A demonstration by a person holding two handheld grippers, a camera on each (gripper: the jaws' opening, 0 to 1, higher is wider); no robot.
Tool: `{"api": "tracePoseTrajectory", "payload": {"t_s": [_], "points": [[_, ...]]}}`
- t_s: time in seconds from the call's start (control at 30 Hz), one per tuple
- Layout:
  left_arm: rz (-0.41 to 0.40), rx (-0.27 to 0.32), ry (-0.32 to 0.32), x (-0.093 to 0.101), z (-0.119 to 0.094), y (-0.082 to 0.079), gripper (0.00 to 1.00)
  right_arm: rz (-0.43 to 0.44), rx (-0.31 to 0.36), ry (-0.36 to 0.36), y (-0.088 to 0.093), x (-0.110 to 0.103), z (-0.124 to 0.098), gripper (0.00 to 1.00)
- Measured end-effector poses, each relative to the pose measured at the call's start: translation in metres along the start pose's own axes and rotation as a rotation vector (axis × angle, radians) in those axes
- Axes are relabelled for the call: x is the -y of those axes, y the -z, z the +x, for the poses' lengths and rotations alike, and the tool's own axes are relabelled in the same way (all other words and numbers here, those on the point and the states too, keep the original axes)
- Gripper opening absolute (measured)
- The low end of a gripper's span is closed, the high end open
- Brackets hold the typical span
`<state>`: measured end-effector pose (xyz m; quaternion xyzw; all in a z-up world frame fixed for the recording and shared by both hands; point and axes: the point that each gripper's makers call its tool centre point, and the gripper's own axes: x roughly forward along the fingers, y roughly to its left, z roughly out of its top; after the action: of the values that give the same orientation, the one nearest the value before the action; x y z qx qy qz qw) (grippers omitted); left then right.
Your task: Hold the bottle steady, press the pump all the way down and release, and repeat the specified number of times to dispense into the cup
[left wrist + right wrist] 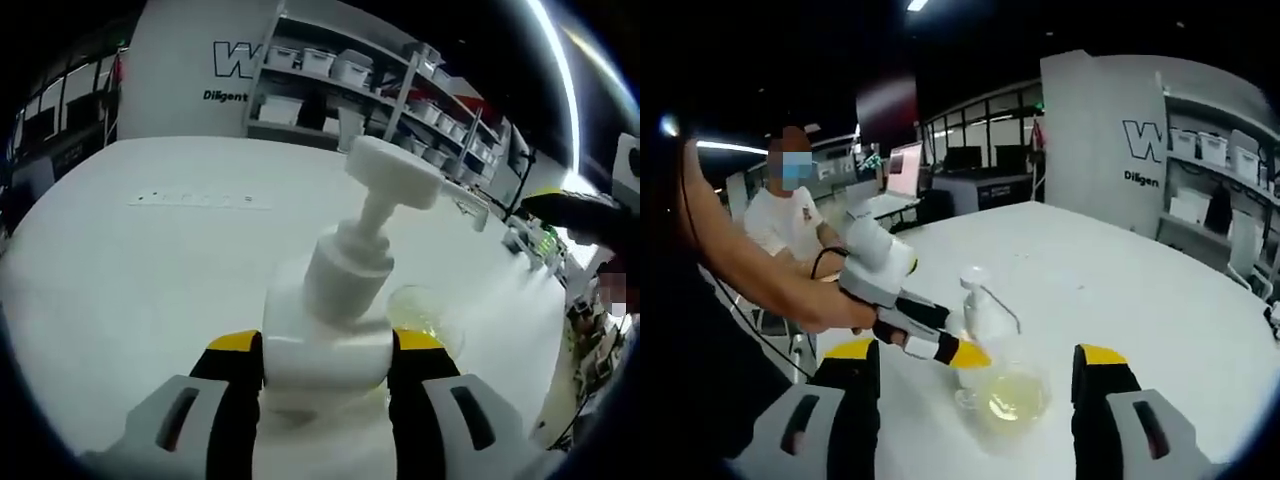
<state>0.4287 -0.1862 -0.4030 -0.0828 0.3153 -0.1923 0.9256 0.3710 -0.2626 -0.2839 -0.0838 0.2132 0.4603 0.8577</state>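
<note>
My left gripper (325,345) is shut on the body of the white pump bottle (330,300), which stands on the white table (150,290). Its pump head (395,170) is up, with the spout pointing right. A clear cup (428,320) holding yellowish liquid sits just right of the bottle. The right gripper (578,212) hovers off to the right, apart from the pump. In the right gripper view my right gripper (975,365) is open above the cup (1007,400). Beyond the cup stands the bottle (980,305), held by the left gripper (940,345) in a hand.
Shelves with white bins (330,65) and a grey wall with lettering (1145,150) stand past the table's far edge. A seated person in white (790,220) and desks with monitors (905,165) lie beyond the table. A strip of small marks (200,200) lies on the tabletop.
</note>
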Motion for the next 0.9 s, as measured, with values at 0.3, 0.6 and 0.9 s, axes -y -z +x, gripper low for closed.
{"api": "tracePoseTrajectory", "payload": {"t_s": [0.3, 0.6, 0.9], "points": [[0.005, -0.004, 0.009, 0.001, 0.0, 0.0, 0.48, -0.017, -0.045, -0.045, -0.008, 0.001, 0.007, 0.71], [0.01, -0.007, 0.018, 0.001, 0.001, 0.001, 0.48, -0.054, -0.121, -0.093, -0.009, -0.003, 0.013, 0.67], [0.018, -0.012, 0.027, 0.001, 0.001, 0.001, 0.48, -0.115, -0.233, -0.13, -0.011, 0.003, 0.021, 0.65]]}}
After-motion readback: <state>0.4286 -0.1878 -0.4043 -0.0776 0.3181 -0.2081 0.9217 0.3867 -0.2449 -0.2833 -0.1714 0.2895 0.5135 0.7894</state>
